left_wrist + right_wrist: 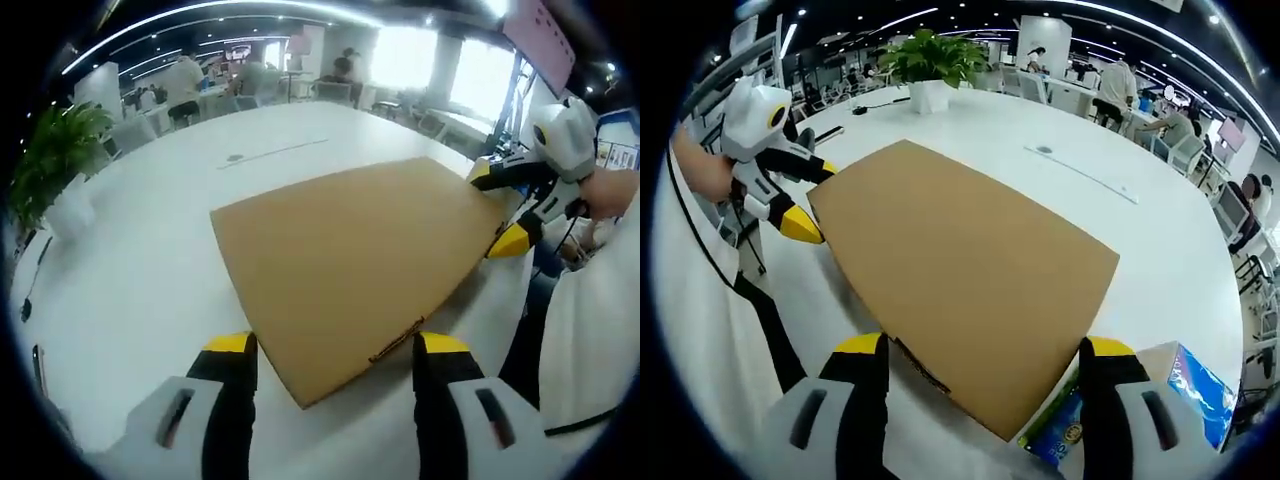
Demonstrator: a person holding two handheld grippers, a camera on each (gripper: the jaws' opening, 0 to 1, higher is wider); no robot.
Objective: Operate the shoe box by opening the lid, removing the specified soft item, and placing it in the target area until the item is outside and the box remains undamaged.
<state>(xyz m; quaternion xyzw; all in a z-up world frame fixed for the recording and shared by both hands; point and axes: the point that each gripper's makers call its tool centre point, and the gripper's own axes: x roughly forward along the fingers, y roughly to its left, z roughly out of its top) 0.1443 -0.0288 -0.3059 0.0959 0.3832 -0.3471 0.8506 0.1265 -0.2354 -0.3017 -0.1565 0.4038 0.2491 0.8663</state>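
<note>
Cardboard is what both grippers are dealing with: the shoe box (350,265) lies flat on the white table (130,270), its plain brown lid (960,270) closed and facing up.

At one end, the left gripper (335,345) has its yellow-tipped jaws spread wide, one on each side of the near corner of the lid, with nothing clamped between them. Whether the tips touch the cardboard I cannot tell.

At the opposite end, the right gripper (985,350) is spread just as wide and straddles its own edge of the box, gripping nothing. A blue packet (1195,385) lies just beside that corner, and a potted plant (930,65) stands well apart across the table.

The box looks light and fairly stiff, but thin board like this should crease or tear if squeezed hard. The lid's rim looks like the sensible place to take hold, lifting from both ends at once so it does not twist. The soft item inside is hidden; being soft, it should tolerate a firm pinch and will likely sag when raised.
</note>
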